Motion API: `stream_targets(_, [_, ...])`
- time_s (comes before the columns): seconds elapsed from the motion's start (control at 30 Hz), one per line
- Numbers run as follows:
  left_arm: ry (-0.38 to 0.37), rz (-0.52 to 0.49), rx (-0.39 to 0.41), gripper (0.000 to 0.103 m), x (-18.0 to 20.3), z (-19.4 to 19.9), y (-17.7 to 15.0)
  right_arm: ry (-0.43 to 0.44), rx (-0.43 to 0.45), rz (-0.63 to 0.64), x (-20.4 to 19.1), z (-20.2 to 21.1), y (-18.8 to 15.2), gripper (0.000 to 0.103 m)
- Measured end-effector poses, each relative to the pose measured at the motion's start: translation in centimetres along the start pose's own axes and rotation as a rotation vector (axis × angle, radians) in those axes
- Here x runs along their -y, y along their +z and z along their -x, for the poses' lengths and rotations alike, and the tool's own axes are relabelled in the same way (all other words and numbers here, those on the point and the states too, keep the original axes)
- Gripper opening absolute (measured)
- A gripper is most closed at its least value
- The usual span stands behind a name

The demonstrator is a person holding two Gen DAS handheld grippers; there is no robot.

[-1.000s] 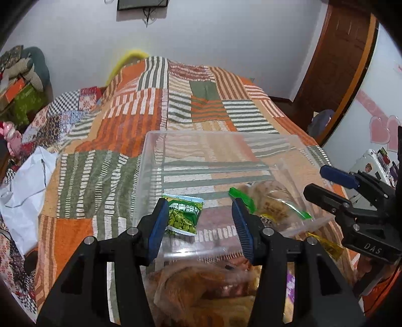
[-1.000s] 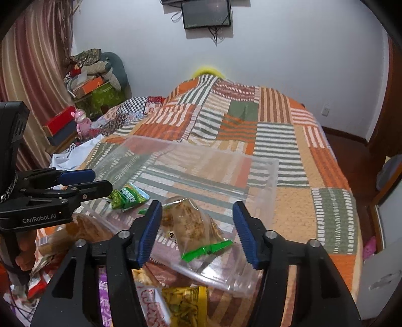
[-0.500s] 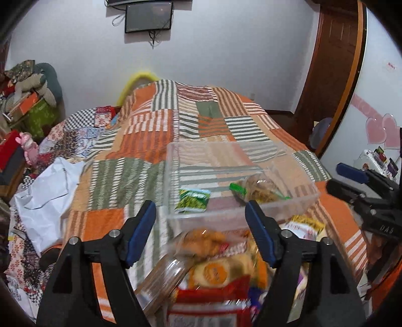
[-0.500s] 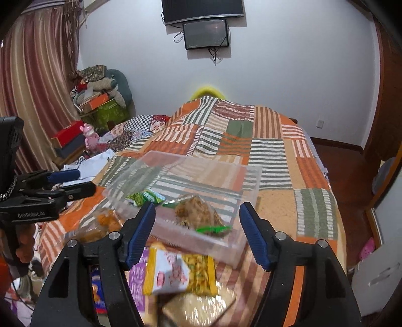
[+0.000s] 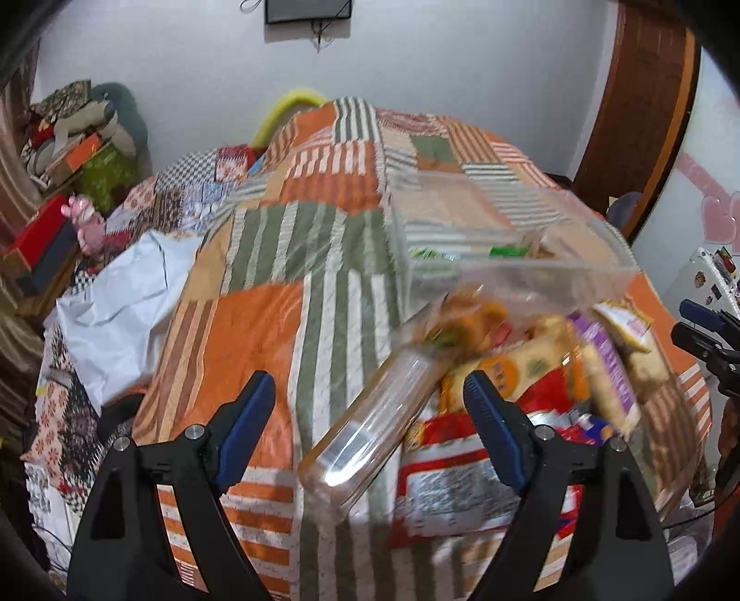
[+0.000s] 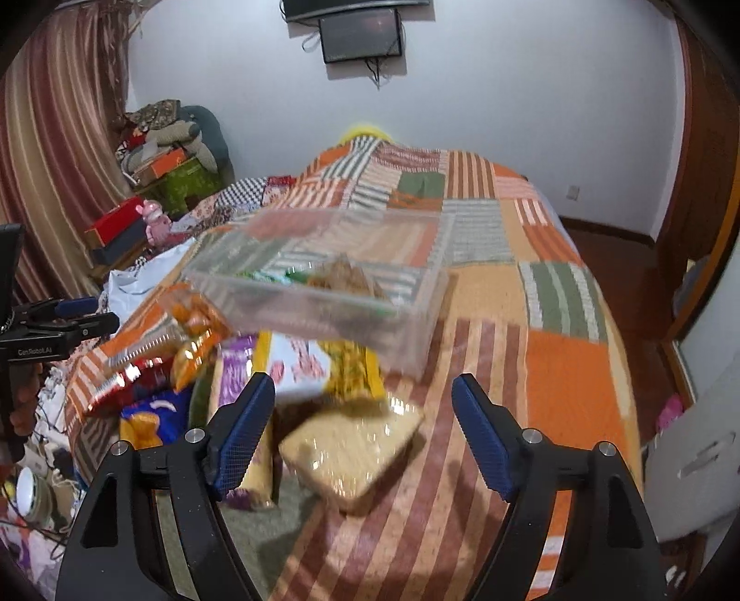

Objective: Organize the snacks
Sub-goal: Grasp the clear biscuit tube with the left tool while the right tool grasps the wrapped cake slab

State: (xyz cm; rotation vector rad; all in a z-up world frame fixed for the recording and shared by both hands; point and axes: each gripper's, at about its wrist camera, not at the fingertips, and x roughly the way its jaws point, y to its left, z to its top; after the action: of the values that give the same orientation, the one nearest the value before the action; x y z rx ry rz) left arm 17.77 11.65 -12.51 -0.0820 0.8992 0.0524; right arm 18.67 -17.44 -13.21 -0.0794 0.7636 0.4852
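Snacks (image 6: pixel 323 444) heaped on the patchwork bed (image 6: pixel 569 397), near its front edge, just in front of a clear plastic box (image 6: pixel 416 319). Inside the box: a small green packet (image 5: pixel 428 253) and a bag of brown snacks with a green strip (image 6: pixel 347 277), both low against the near wall. Outside, touching the box's near wall in the right wrist view: a white-and-yellow packet (image 6: pixel 323 370), a purple packet (image 6: pixel 236 370) beside it, and a clear bag of pale crumbly food (image 6: pixel 351 453) lying flat nearest the camera. Farther left: an orange snack bag (image 6: pixel 194 319), a red foil packet (image 6: pixel 120 379) and a blue-and-yellow packet (image 6: pixel 148 420). Seen from the left wrist: a long clear sleeve of orange snacks (image 5: pixel 370 425) lying slantwise, its top end against the box, with a red-and-white bag (image 5: pixel 462 481) beside it. Much of the pile blurred, labels unreadable.

Left claw (image 5: pixel 370 434) spread wide, gripping nothing, hanging above the clear sleeve. Right claw (image 6: pixel 365 430) likewise spread wide and bare, poised over the pale crumbly bag. Each claw visible at the edge of the other's view, well apart.

Off the bed's left side: white crumpled sheet (image 5: pixel 120 305), stacked boxes (image 6: pixel 115 231) and a pink toy (image 6: pixel 152 222). Dark screen (image 6: pixel 360 37) on the white wall.
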Motion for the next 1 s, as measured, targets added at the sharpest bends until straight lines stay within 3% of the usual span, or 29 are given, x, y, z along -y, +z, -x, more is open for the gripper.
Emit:
stream_targets(0.33, [-0.006,0.046,-0.073,0.084,-1.4,-4.3,-1.7,0.018,-0.098,-0.055,0.2,-3.0,-2.2,0.076])
stream_targets(0.53, [-0.07,0.095,-0.1,0.083,-1.7,-6.2,-1.7,0.032,-0.106,-0.091,0.1,-3.5,-2.3,0.076])
stream_targets(0.63, [-0.107,0.133,-0.114,0.072,-2.2,-6.7,-1.9,0.03,-0.101,-0.085,0.0,-3.3,-2.4,0.076])
stream_targets(0.77, [-0.074,0.111,-0.109,0.051,-2.2,-6.3,-2.6,0.0,-0.092,-0.056,0.2,-2.8,-2.6,0.076])
stream_targets(1.0, [-0.057,0.15,-0.122,0.042,-2.8,-4.7,-4.3,-0.052,-0.094,-0.057,1.8,-1.6,-3.2,0.076])
